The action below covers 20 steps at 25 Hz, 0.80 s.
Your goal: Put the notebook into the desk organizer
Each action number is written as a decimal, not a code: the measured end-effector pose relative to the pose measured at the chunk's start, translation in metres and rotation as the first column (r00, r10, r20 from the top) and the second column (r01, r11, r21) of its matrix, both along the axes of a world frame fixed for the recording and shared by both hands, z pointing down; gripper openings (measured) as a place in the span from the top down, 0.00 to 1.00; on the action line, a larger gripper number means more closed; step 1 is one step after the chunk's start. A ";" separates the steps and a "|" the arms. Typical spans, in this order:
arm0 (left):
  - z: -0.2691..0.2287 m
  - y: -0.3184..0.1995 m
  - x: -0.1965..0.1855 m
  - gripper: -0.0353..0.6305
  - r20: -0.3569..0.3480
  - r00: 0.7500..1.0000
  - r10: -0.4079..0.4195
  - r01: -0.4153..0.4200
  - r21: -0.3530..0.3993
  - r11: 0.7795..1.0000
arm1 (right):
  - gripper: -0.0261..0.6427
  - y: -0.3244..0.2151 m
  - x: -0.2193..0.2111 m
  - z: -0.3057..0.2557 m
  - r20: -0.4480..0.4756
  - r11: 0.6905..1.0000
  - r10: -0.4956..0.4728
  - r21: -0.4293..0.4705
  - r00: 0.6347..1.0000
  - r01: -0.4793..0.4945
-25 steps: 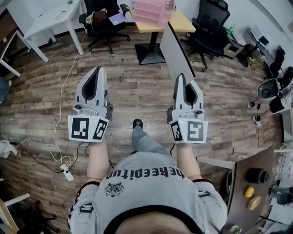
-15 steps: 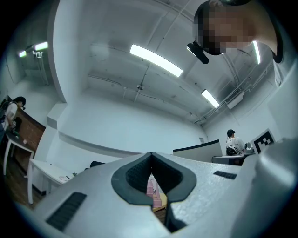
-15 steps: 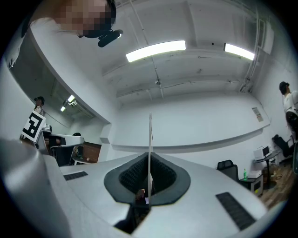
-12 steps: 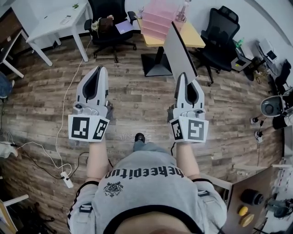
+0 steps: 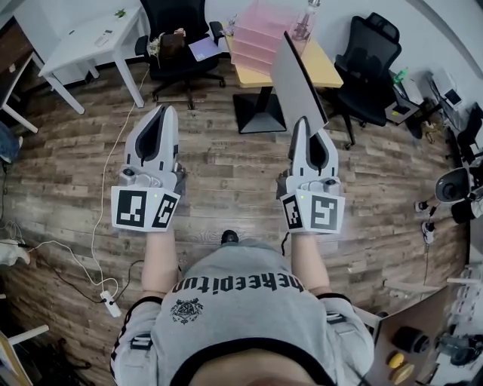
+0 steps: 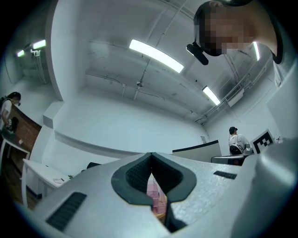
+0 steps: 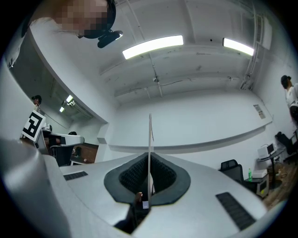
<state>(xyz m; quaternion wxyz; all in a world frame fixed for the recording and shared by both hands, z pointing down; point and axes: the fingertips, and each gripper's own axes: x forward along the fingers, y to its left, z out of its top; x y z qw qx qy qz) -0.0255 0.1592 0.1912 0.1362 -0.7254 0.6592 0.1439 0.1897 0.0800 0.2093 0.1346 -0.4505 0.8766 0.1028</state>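
The right tool is clamped hard on the lower edge of the notebook. The notebook rises from the jaws as a tall, thin slab and shows edge-on in the right gripper view. The left tool has its jaws together and carries nothing. The pink desk organizer sits on the yellow tabletop ahead, well apart from the notebook, with wooden floor between it and the person.

The main risk is the grip itself. Only one edge is pinched, so most of the notebook hangs free above the jaws. A quick swing or a sudden stop could make it pivot in the pads, slide out, or fan its pages open. A cover that has fanned open would probably catch on the organizer's rim instead of going in.

A clear bottle stands just beside the organizer, and a tilted notebook corner could knock it over. A push against the light plastic organizer may shove it along the tabletop, since the empty left tool is not steadying it. The black chair near the tabletop narrows the approach on the right side.
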 end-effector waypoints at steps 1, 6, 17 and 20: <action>0.001 -0.005 0.001 0.94 0.000 1.000 0.002 -0.002 -0.002 1.000 | 0.95 -0.004 0.000 0.001 -0.002 1.000 -0.001 -0.001 1.000 0.001; 0.007 -0.025 0.005 0.94 -0.009 1.000 0.012 -0.013 -0.018 1.000 | 0.95 -0.024 0.000 0.007 -0.009 1.000 -0.007 -0.020 1.000 0.007; 0.014 -0.070 -0.008 0.94 -0.009 0.999 0.041 -0.041 -0.033 0.999 | 0.95 -0.062 -0.011 0.016 -0.011 0.999 0.019 -0.033 1.000 -0.019; 0.013 -0.089 -0.014 0.94 -0.009 0.999 0.052 -0.052 -0.029 0.998 | 0.95 -0.079 -0.015 0.015 -0.010 0.999 0.033 -0.029 0.999 -0.033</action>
